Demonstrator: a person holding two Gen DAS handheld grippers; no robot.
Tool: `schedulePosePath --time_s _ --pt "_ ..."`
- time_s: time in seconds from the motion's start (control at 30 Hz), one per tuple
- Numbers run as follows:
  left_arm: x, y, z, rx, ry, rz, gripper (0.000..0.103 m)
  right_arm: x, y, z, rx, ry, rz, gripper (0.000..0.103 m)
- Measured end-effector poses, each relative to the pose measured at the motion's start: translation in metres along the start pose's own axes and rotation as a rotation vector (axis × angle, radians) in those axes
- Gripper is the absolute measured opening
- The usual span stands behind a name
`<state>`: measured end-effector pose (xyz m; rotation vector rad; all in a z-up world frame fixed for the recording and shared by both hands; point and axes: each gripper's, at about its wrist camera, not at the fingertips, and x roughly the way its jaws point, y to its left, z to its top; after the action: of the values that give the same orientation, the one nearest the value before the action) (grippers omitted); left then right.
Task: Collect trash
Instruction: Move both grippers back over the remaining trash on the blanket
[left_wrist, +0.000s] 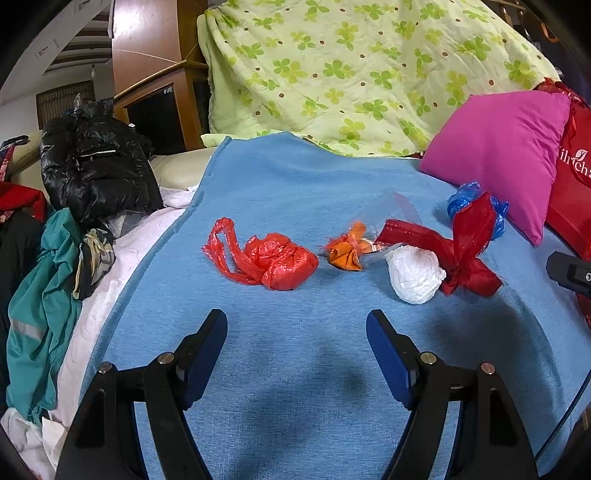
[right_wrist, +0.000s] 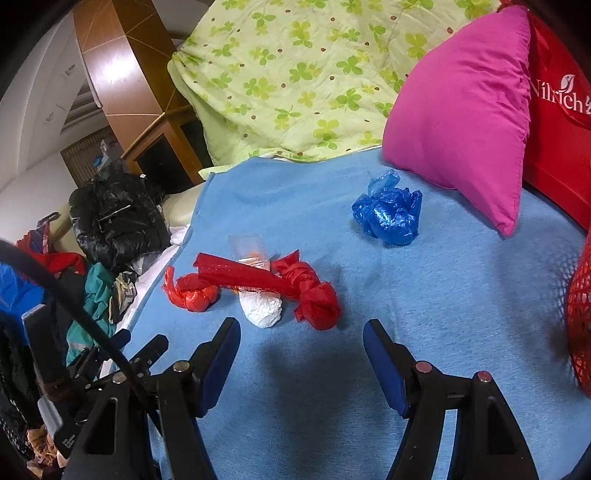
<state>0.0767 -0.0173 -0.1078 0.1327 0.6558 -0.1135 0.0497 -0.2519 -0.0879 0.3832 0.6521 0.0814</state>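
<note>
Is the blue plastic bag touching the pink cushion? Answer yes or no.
No, in the right wrist view the blue plastic bag lies apart from the pink cushion.

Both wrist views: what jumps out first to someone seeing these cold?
A row of balled-up plastic bags on the blue blanket: a red-orange bag at the left, a small orange wad, a white wad and a knotted dark-red bag; a blue bag sits apart near the magenta pillow. Both grippers, left gripper and right gripper, are open and empty, short of the trash.
</note>
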Motion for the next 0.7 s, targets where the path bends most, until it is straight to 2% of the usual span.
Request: schedulePosePath --time_s 0.7 --pt "-0.0016 0.0034 0.0007 -0.003 -0.001 0.005 0.078 0.0009 0.0056 -0.0025 -0.020 0.005 -0.004 0.073"
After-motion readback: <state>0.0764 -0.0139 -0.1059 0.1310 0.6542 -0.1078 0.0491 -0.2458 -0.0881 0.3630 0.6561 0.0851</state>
